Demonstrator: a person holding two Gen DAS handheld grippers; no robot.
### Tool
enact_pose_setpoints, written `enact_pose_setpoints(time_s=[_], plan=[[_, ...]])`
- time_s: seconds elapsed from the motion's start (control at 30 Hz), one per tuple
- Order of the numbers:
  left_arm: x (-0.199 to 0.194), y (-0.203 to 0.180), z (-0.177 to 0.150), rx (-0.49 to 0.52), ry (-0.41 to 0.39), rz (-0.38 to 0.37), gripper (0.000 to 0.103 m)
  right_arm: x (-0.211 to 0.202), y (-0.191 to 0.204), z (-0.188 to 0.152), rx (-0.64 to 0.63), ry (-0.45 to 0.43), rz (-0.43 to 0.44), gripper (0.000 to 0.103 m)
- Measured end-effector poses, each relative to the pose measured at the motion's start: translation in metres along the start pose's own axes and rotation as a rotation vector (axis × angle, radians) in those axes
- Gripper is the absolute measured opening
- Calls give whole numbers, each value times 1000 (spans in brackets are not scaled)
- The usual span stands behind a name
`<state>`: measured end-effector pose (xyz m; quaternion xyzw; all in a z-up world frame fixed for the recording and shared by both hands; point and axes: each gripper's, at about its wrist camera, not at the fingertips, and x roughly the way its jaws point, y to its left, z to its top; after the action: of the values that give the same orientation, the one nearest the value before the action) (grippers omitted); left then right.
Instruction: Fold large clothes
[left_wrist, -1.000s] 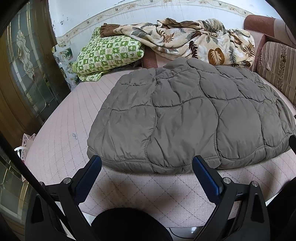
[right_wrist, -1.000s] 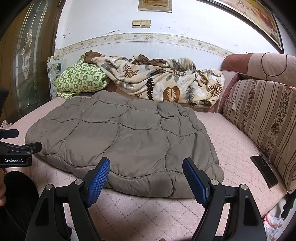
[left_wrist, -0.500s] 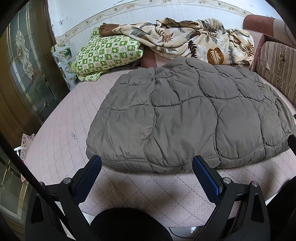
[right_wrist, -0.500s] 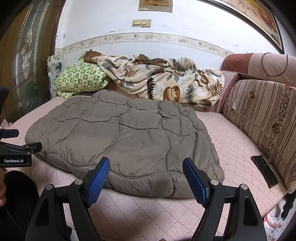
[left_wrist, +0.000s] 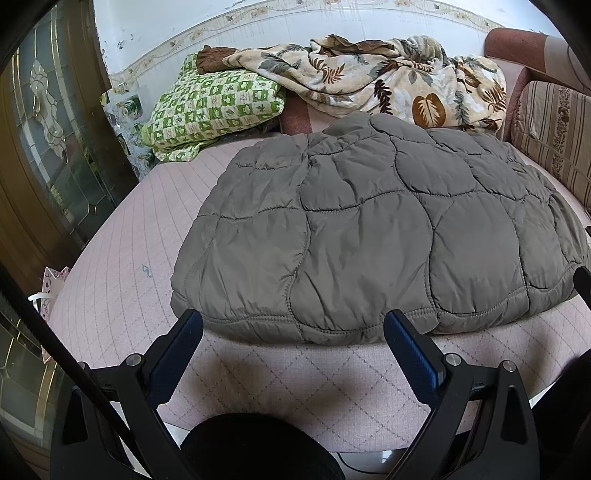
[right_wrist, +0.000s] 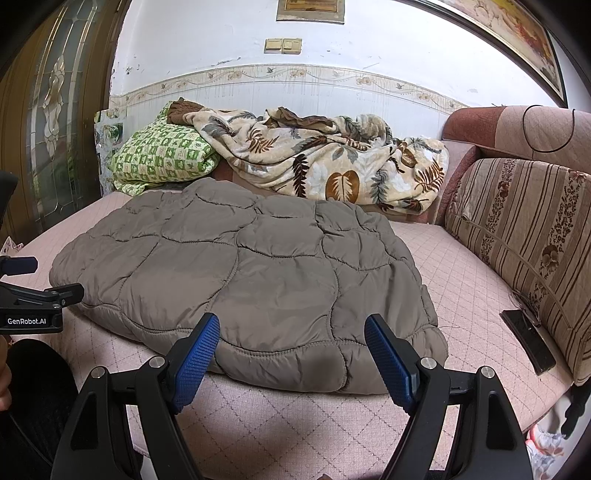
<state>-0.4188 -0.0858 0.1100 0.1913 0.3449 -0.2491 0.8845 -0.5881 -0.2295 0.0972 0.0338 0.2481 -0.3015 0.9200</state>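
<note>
The quilted grey jacket (left_wrist: 369, 236) lies flat in a folded block on the pink bed cover (left_wrist: 122, 266), its stitched hem toward the near edge of the bed. The left gripper (left_wrist: 293, 328) is held just short of that hem, jaws spread wide and grasping nothing; the fabric is not between the pads. The right gripper (right_wrist: 291, 332) is held near the jacket's near right corner, jaws likewise released and empty. At the far side of the bed, a green checked pillow (right_wrist: 159, 155) sits beside a leaf-print blanket (right_wrist: 325, 162). A striped cushion (right_wrist: 517, 229) stands along the right side, with a dark phone (right_wrist: 528, 339) lying at its foot.
</note>
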Motion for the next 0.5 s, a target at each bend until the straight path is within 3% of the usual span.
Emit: enact_pose_setpoints(time_s=[0.5], plan=[[0, 0, 0, -1, 0, 2, 98, 2, 0, -1, -2, 4, 1, 84]])
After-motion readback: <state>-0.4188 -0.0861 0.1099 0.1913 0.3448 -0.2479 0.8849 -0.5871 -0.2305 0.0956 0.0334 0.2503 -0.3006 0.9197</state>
